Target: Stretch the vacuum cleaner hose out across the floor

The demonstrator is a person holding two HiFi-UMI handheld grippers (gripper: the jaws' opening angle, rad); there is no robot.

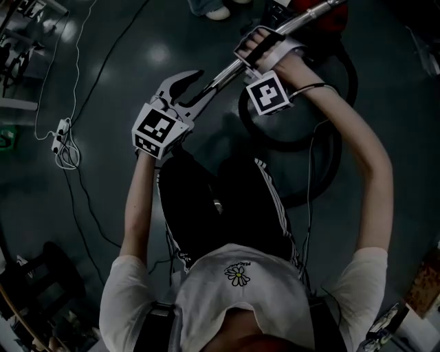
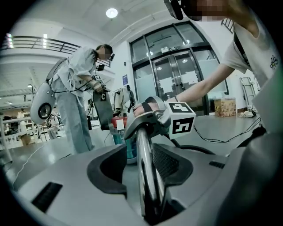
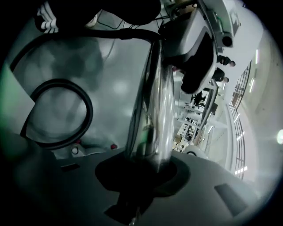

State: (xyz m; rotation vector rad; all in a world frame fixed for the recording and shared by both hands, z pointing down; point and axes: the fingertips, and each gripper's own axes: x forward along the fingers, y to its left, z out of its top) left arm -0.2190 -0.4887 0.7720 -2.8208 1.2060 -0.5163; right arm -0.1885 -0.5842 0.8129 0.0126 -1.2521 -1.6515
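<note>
In the head view a chrome vacuum tube runs slantwise from my left gripper up to the red vacuum body. My right gripper is shut on the tube further up. The left jaws stand apart with the tube lying between them, against the right pad, and a gap shows on its left. In the left gripper view the right gripper clamps the tube ahead. The black hose lies coiled on the floor under my right arm. The same hose shows as a loop beside the tube.
A white power strip with cable lies on the dark floor at the left. Someone's shoes stand at the top edge. Another person with equipment stands ahead before glass doors. Thin black cables run along my right arm.
</note>
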